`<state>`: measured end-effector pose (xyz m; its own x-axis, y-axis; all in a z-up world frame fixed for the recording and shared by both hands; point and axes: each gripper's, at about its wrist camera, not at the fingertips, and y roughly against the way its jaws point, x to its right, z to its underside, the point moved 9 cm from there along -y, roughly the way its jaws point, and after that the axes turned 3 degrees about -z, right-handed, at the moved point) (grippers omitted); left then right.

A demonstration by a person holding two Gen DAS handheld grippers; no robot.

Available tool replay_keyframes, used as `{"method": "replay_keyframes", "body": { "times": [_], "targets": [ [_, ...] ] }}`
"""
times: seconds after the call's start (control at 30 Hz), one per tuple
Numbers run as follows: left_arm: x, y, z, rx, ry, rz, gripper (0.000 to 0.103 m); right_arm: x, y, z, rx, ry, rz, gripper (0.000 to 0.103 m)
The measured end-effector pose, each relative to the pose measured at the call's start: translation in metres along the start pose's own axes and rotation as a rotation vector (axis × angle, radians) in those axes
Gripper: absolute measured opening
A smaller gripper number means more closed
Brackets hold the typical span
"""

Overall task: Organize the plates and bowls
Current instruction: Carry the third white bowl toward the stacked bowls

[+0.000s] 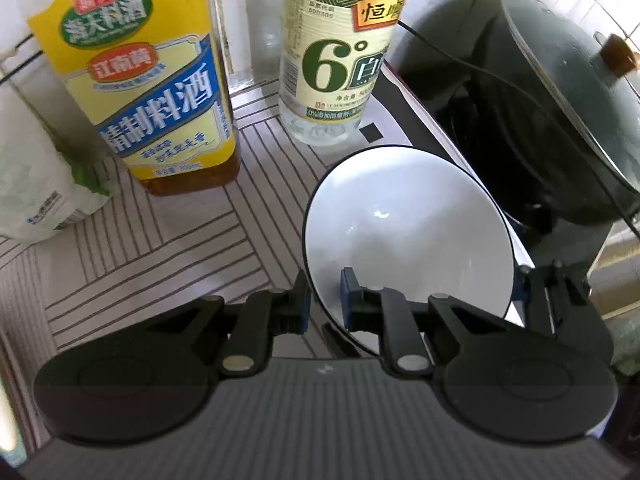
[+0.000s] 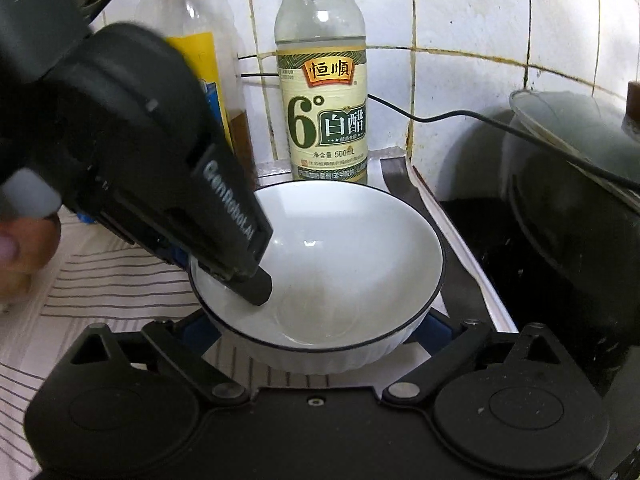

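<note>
1. Clamping down on the near-left rim of the white bowl (image 1: 408,232), the left tool (image 1: 326,300) has its two blue pads pinched tight on the wall, one inside and one outside.
2. From the right wrist view you see that same left tool (image 2: 240,276) angled steeply down into the bowl (image 2: 344,248), a finger tip dipping past the dark-edged rim.
3. The right tool (image 2: 316,332) stands spread wide, its fingers flanking the bowl's outer sides low down; whether the pads actually touch, I can't tell.
4. The bowl sits on the striped desk (image 1: 160,232), right at its edge, beside a black stove with a lidded dark pot (image 2: 580,184).
5. Behind it stands the white vinegar bottle (image 2: 324,120), and left of that the yellow cooking wine bottle (image 1: 144,80).
6. A white bag (image 1: 36,196) rests at far left.
</note>
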<state>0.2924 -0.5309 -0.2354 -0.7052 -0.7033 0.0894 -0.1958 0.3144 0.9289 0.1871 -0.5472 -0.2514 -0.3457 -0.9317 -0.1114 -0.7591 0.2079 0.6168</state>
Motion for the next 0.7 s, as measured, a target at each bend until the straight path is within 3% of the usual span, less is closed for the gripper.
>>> {"method": "replay_keyframes", "body": {
  "times": [0.4, 0.7],
  "targets": [
    [-0.001, 0.054, 0.032, 0.015, 0.047, -0.013, 0.014, -0.023, 0.043, -0.005, 0.034, 0.068, -0.051, 0.1],
    [-0.003, 0.118, 0.057, 0.06, 0.036, -0.05, 0.014, -0.047, 0.092, -0.012, 0.051, 0.099, -0.093, 0.1]
  ]
}}
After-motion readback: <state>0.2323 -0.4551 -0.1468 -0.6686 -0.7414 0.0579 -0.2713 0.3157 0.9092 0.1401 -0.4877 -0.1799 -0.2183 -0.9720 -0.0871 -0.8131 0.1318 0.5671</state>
